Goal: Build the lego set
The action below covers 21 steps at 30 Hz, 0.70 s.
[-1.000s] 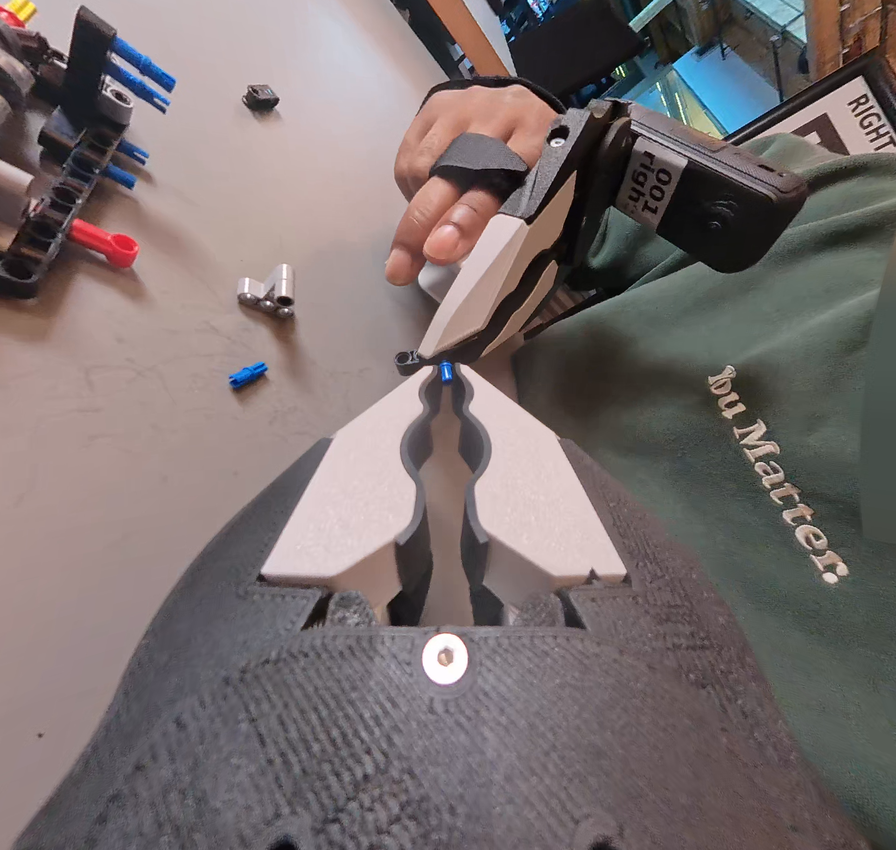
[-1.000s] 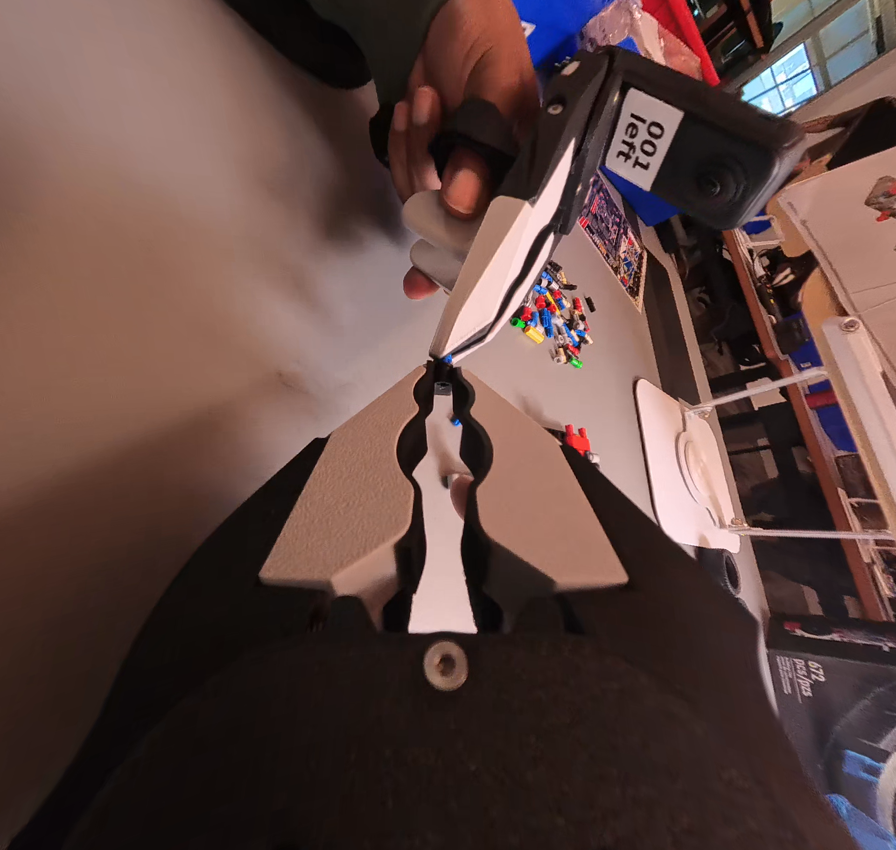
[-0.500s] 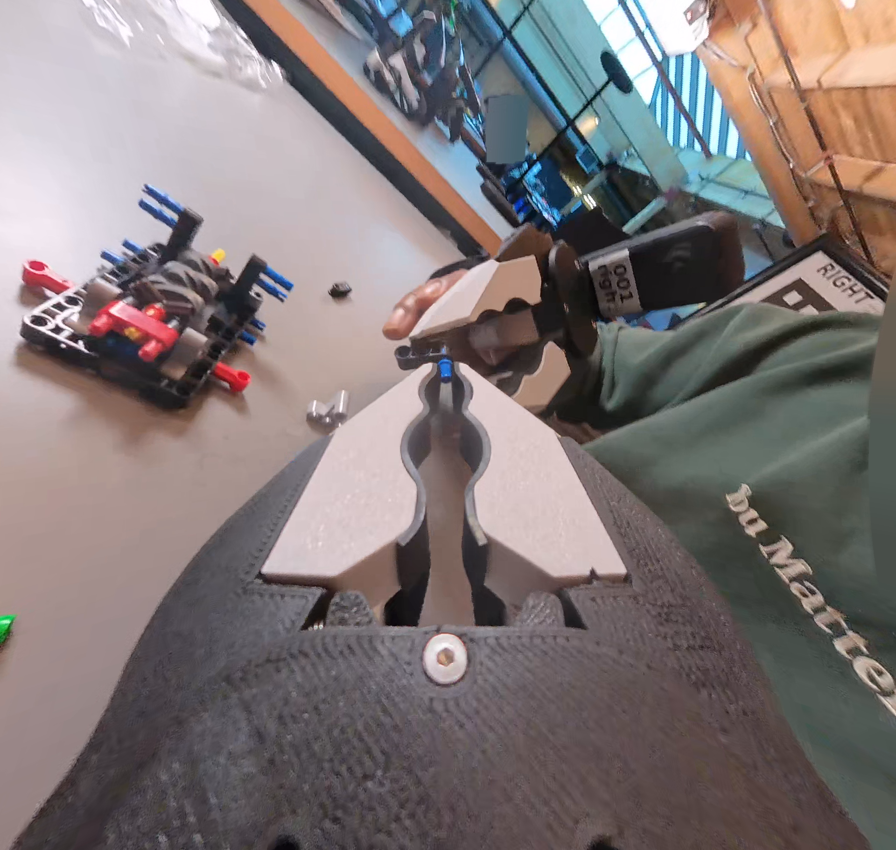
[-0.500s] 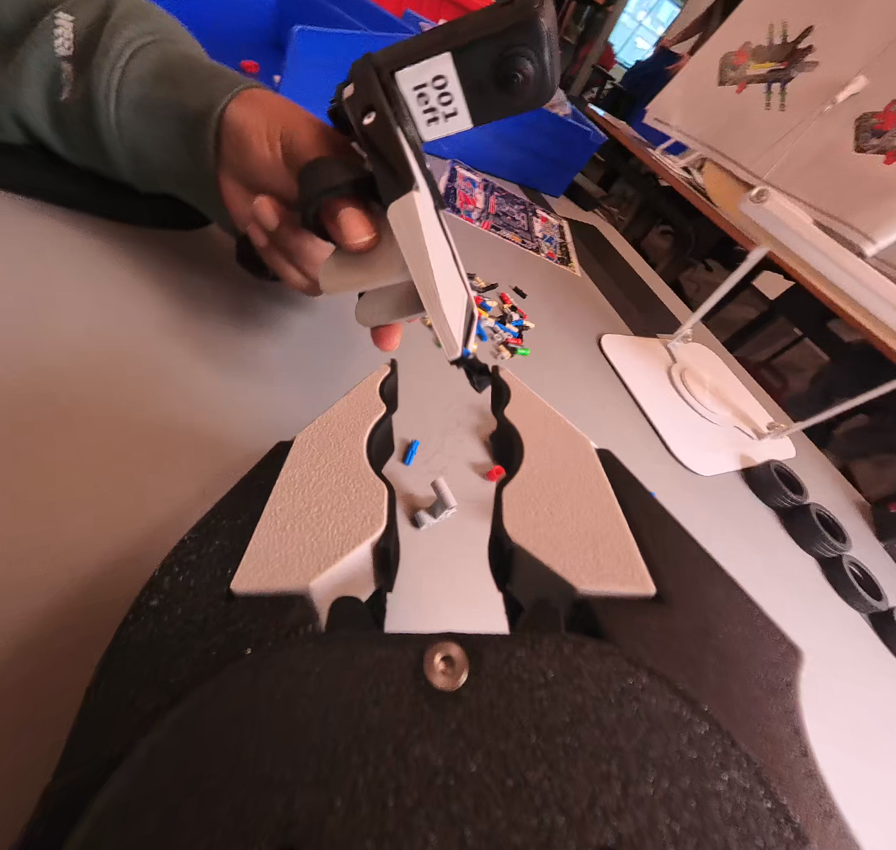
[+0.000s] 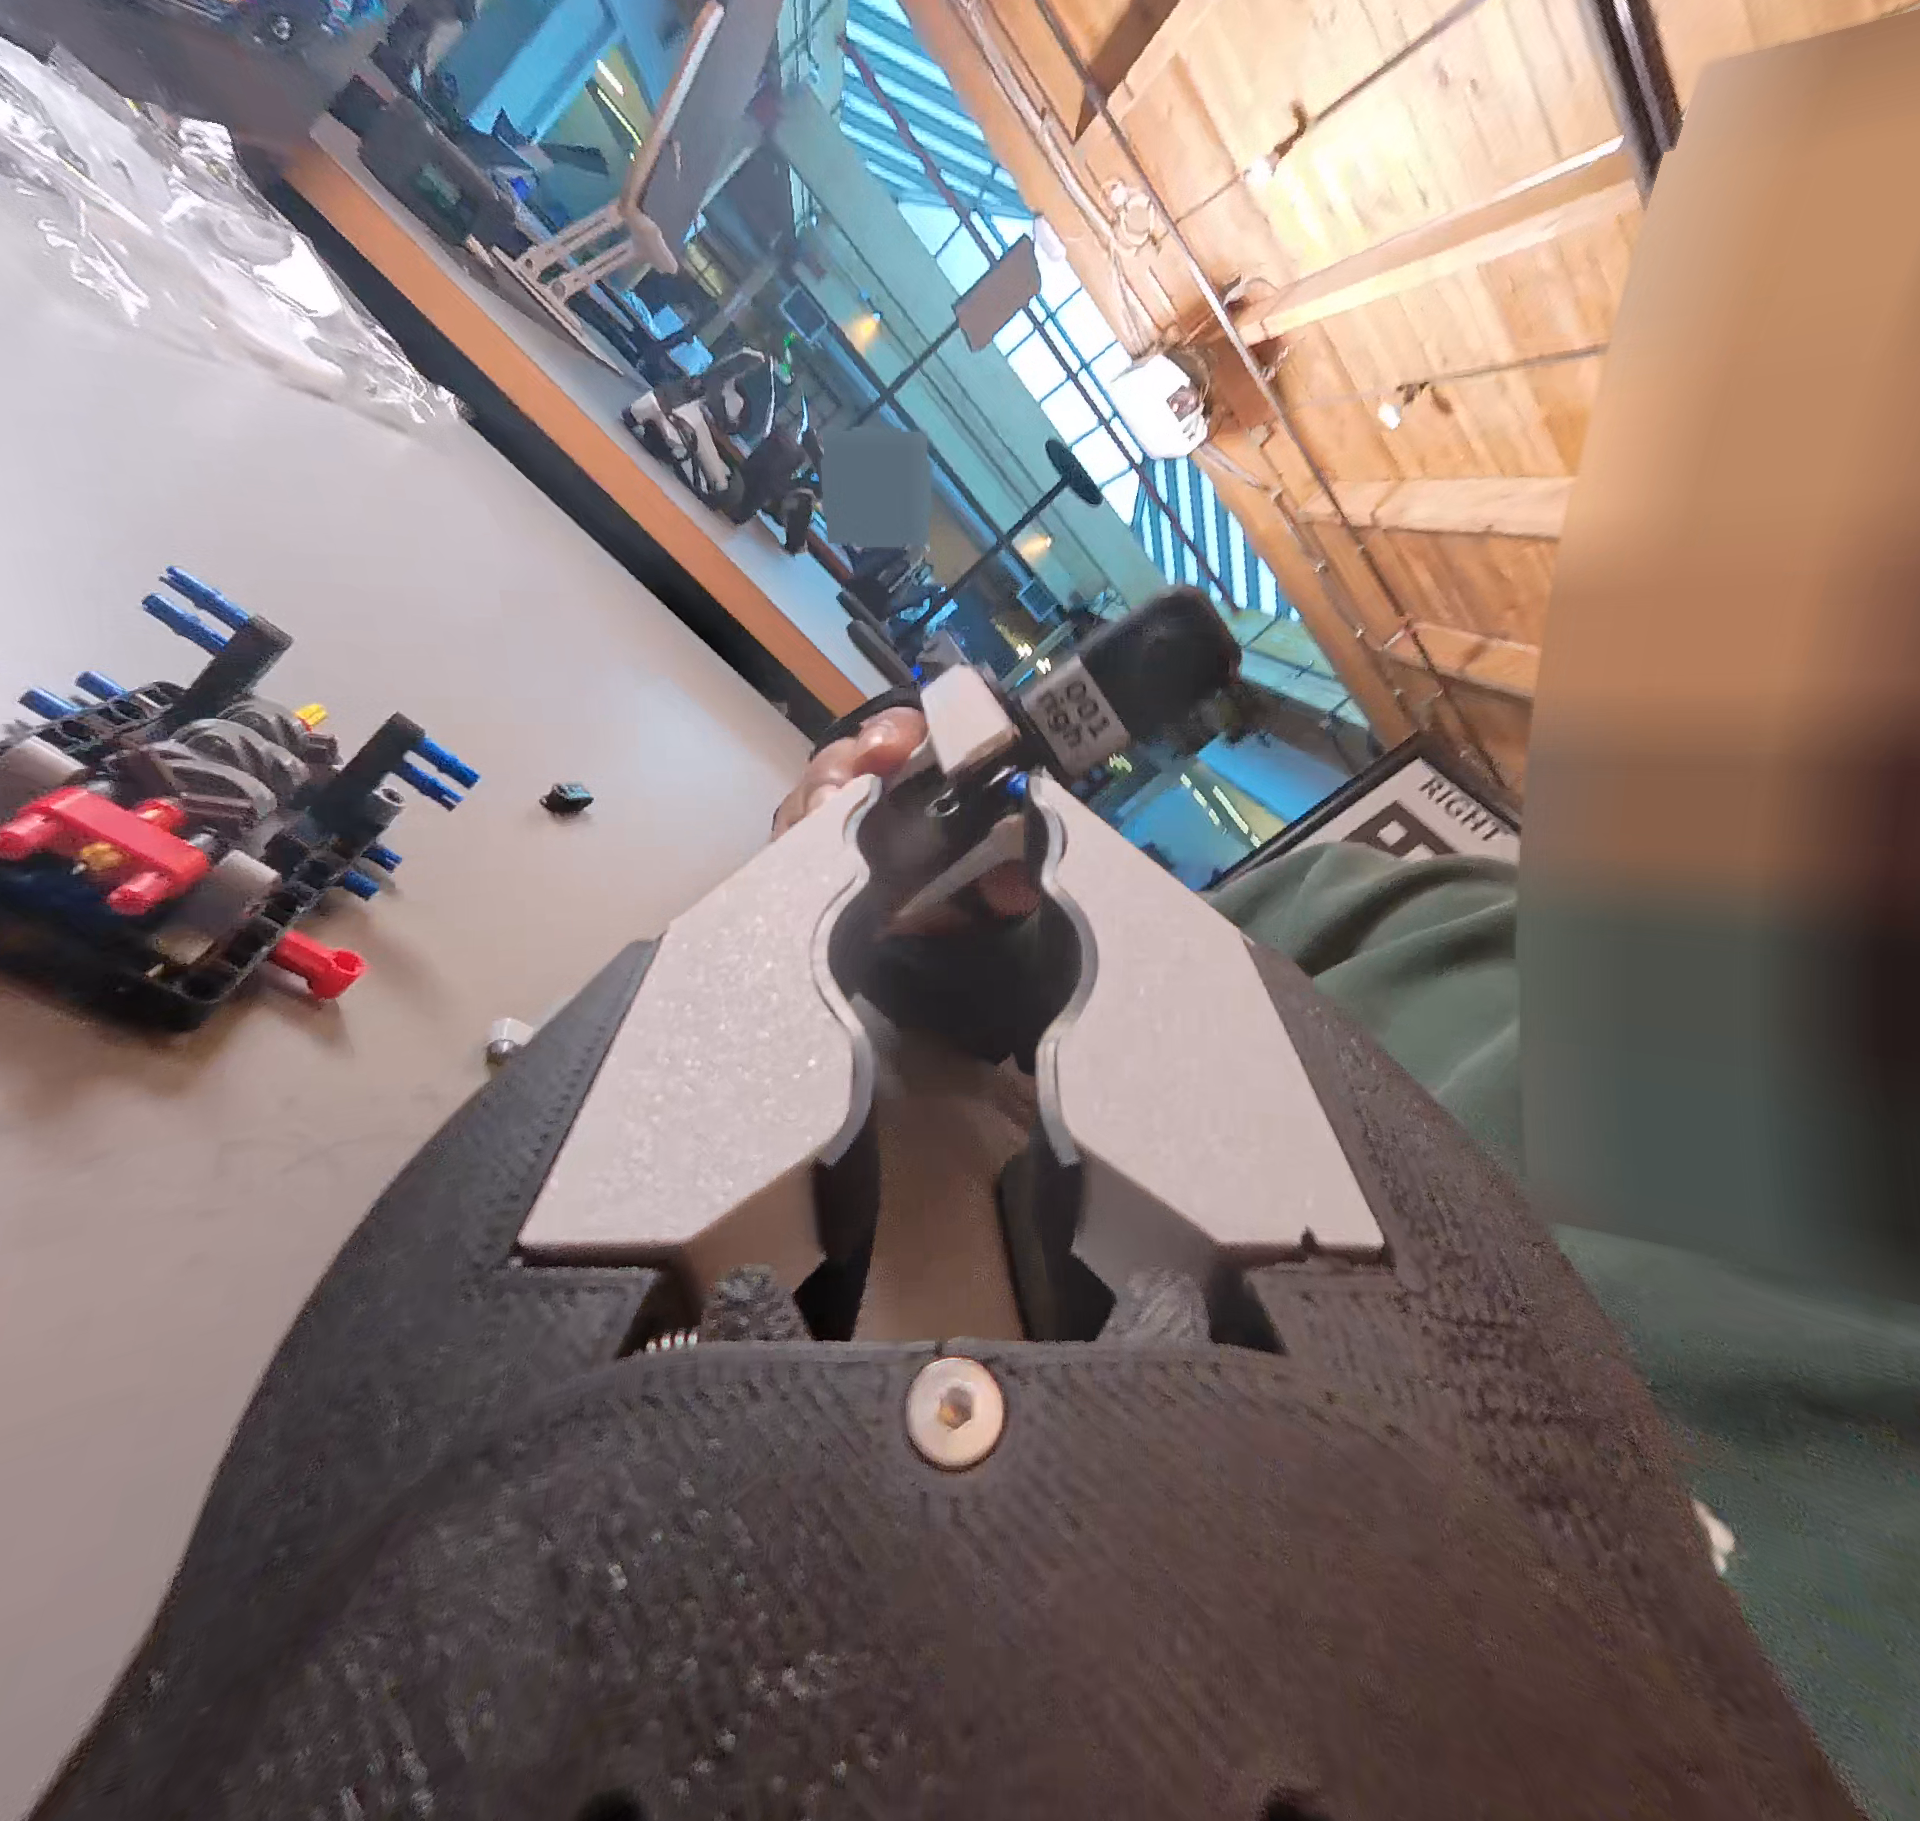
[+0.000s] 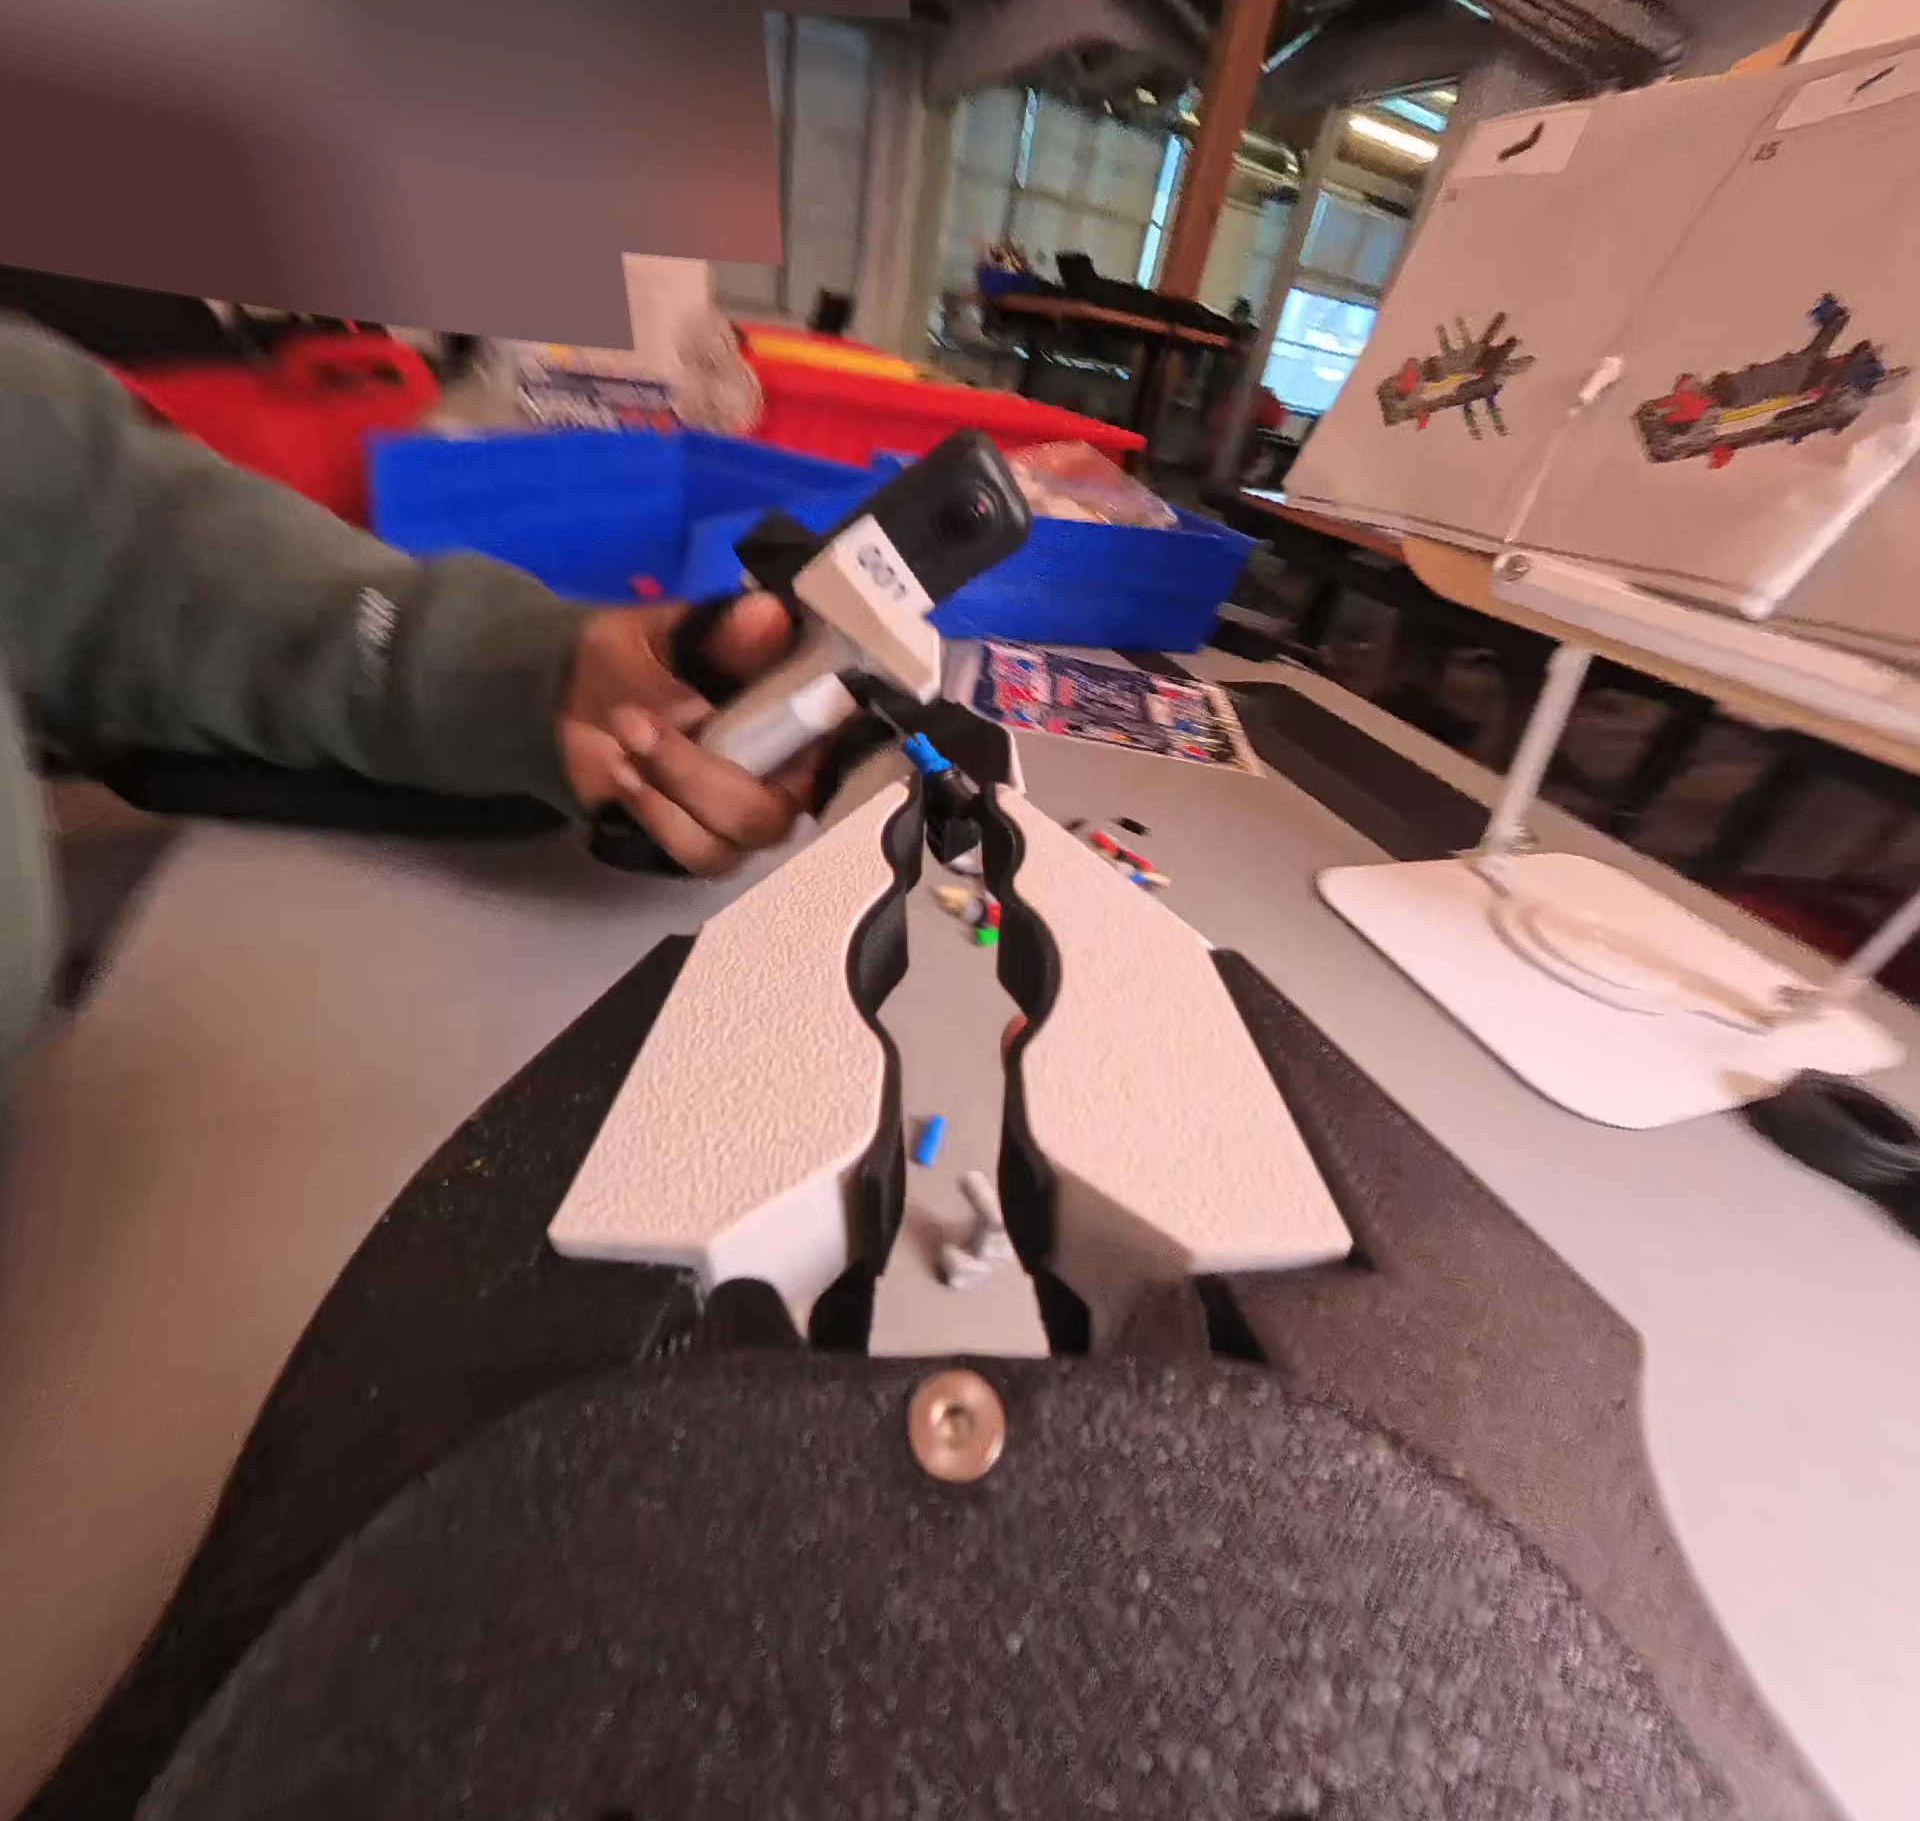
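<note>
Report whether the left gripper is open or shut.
Open. In its own wrist view the fingers of the left gripper stand well apart, a wide gap between them.

In the left wrist view the model [image 5: 177, 836] sits on the table [image 5: 312, 545] at far left, a small piece [image 5: 567, 796] to its right and a pin [image 5: 506, 1036] nearer the camera. In the right wrist view a stand [image 6: 1558, 961] rests on the table at right, bins [image 6: 644, 504] behind, loose parts [image 6: 1127, 862] between them
</note>
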Tool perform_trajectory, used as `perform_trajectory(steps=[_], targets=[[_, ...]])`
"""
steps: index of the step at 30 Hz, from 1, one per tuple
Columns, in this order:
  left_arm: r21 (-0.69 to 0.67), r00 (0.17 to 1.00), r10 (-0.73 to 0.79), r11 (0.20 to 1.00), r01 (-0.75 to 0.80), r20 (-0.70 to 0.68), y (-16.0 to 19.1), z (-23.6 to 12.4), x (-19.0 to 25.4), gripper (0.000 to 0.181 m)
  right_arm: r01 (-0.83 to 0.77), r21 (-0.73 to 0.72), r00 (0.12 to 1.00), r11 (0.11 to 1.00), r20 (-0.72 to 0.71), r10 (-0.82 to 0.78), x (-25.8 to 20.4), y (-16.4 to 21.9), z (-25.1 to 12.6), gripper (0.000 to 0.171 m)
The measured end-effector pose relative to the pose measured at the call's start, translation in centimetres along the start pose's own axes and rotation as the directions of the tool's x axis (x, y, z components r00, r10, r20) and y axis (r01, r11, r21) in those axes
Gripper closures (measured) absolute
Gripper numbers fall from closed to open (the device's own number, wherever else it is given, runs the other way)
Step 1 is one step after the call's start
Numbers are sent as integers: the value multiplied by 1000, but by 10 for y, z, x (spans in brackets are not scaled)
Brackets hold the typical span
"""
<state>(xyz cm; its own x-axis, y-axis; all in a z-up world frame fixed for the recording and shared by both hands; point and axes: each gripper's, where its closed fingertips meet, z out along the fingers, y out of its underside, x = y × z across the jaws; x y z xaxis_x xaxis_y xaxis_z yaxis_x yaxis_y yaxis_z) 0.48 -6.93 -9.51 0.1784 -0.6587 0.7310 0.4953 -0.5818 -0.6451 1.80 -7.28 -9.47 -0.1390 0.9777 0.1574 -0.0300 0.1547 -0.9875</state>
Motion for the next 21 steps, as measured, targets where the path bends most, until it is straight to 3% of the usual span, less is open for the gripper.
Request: perform_trajectory(steps=[4,8,11,15,18,19,21], targets=[[-106,995,-29,994,19,-99,22,12,11,159,-285,103,953,953,141,269,-2,-15,-6,164],[-69,967,-112,993,99,-230,20,20,32,161,-537,135,821,832,309,480,-9,-25,-6,163],[-35,950,-155,988,151,-271,14,20,38,165,-624,133,747,770,389,539,-14,-29,-4,163],[-48,966,-113,993,104,-233,17,18,37,172,-622,126,741,773,413,530,-19,-28,-1,163],[-30,992,99,994,-102,-83,12,16,28,176,-609,98,759,787,361,542,-14,-24,1,161],[-45,972,236,971,-236,5,9,14,24,176,-606,87,765,791,334,550,-11,-23,2,159],[-114,846,510,860,-497,157,2,9,20,176,-605,91,769,791,324,550,-9,-26,0,141]])
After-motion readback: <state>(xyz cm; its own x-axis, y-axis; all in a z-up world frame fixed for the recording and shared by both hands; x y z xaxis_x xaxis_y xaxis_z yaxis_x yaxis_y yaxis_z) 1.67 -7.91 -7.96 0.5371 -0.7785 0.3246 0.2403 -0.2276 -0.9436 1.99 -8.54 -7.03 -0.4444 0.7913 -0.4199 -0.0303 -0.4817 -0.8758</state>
